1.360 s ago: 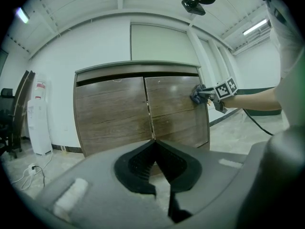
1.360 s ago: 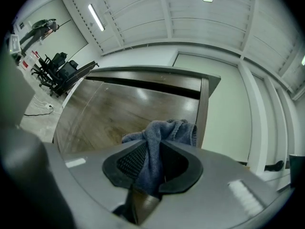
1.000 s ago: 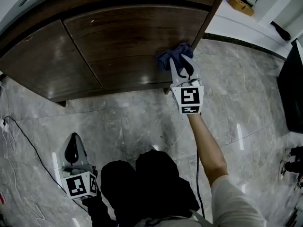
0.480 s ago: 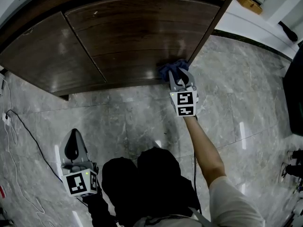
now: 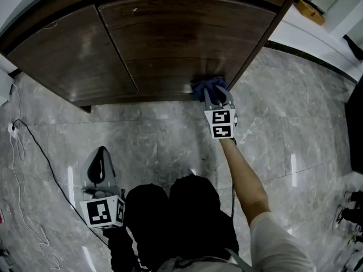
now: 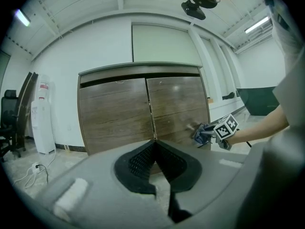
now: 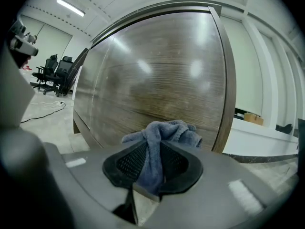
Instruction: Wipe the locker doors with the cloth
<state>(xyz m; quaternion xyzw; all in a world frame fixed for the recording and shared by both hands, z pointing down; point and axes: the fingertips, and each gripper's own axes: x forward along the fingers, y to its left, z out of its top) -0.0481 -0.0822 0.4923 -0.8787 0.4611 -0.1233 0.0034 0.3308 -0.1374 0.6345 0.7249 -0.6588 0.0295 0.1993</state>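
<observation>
Sliding lower to the locker door (image 5: 187, 44) corner with right tongs (image 5: 218, 95), just squeezing tighter on the cloth (image 5: 205, 85) for pressure; parking left tongs (image 5: 101, 158) pressed together, empty, aside.

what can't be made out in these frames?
- Cloth-to-door contact: in the head view the right tool covers where the cloth meets the locker door. In the right gripper view the bunched cloth hides its own front.
- Dark object: cut off by the head view's right edge.
- Box: too small in the right gripper view to identify.
</observation>
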